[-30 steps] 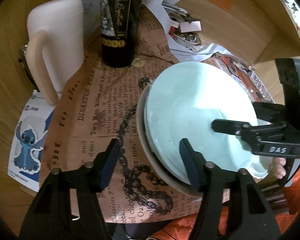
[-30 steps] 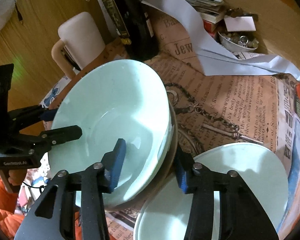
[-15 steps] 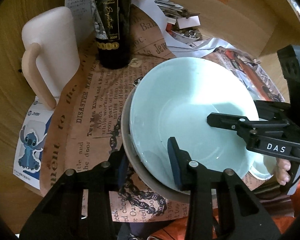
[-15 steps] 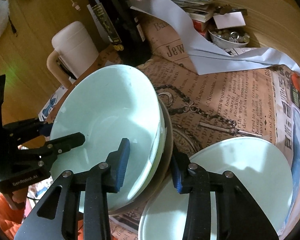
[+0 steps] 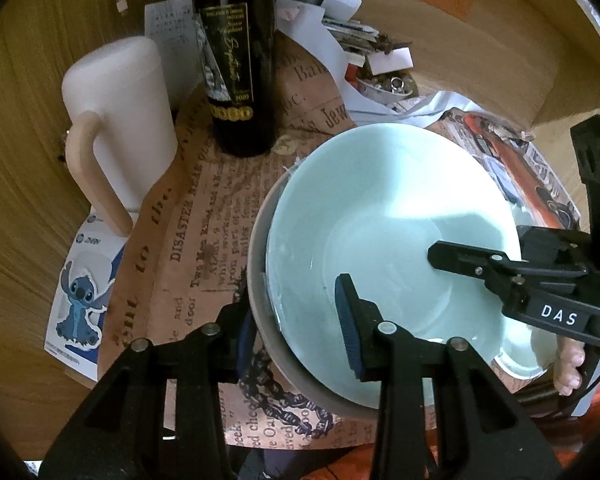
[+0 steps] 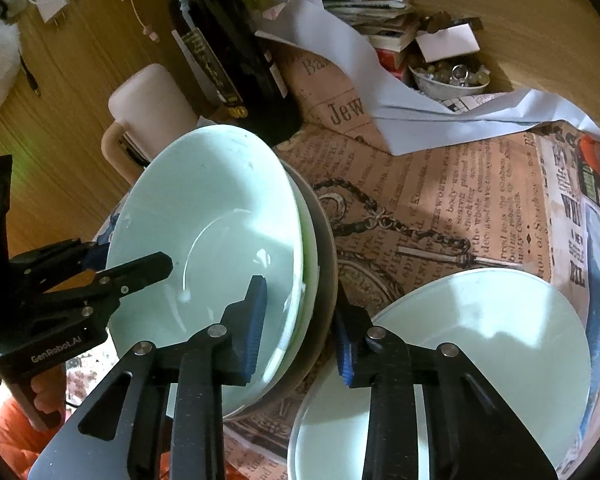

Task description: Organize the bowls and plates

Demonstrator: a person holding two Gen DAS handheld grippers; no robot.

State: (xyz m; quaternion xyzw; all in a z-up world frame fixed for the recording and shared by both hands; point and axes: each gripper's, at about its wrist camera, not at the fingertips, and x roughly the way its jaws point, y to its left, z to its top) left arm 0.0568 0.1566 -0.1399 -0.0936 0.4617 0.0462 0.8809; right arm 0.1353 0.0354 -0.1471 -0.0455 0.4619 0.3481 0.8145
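Stack of pale mint ceramic bowls [image 5: 384, 216] nested in a grey outer bowl [image 5: 260, 280] sits on the brown newspaper-print sheet [image 5: 204, 216] covering the round wooden table [image 5: 28, 128].

Left gripper [image 5: 296, 322]: jaws straddle the near-left rim of the stack, one pad inside the top bowl, one outside the grey wall; pads look pressed on the rim.

Right gripper [image 6: 300, 322]: jaws closing across the opposite rim, inner pad in the bowl, outer pad against the grey wall; full contact cannot be told.

Flat pale mint plate [image 6: 480, 340] lies just beside the stack.

Dark wine bottle [image 5: 236, 64] and white lidded jug [image 5: 120, 120] stand behind.
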